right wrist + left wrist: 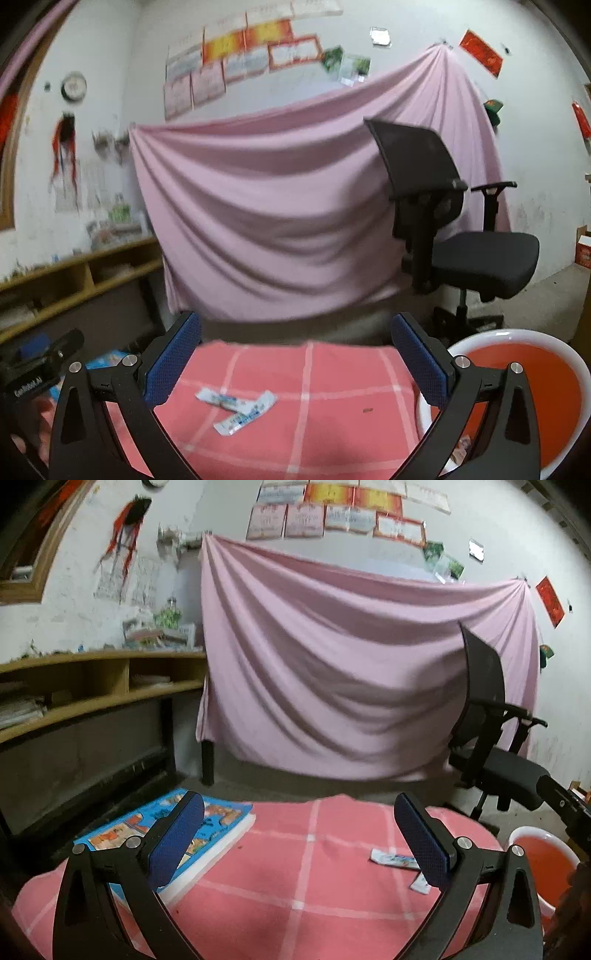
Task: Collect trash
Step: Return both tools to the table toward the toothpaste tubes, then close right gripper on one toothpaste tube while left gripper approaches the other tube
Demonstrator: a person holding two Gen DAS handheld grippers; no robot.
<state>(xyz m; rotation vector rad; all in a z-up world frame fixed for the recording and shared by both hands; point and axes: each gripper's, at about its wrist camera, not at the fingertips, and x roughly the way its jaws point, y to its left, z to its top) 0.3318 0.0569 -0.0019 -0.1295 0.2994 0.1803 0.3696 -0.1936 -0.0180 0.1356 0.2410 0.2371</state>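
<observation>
Pink checked cloth point(306, 398) fills the lower frame, and a red-lined white bin point(517, 387) sits at lower right with scraps low inside. Two wrappers point(243, 406) lie crossed at lower centre, their long axes roughly left-to-right. The right tongs point(295, 354) look nearer them. The left tongs point(299, 834) gape empty too.

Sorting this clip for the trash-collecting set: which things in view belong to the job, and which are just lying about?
Part of the job:
- two wrappers on the pink checked cloth
- red bin with white rim at the table's right edge
- left gripper and right gripper, jaws open, holding nothing

Just lying about:
- picture book
- office chair
- hanging pink sheet
- wooden shelf
</observation>
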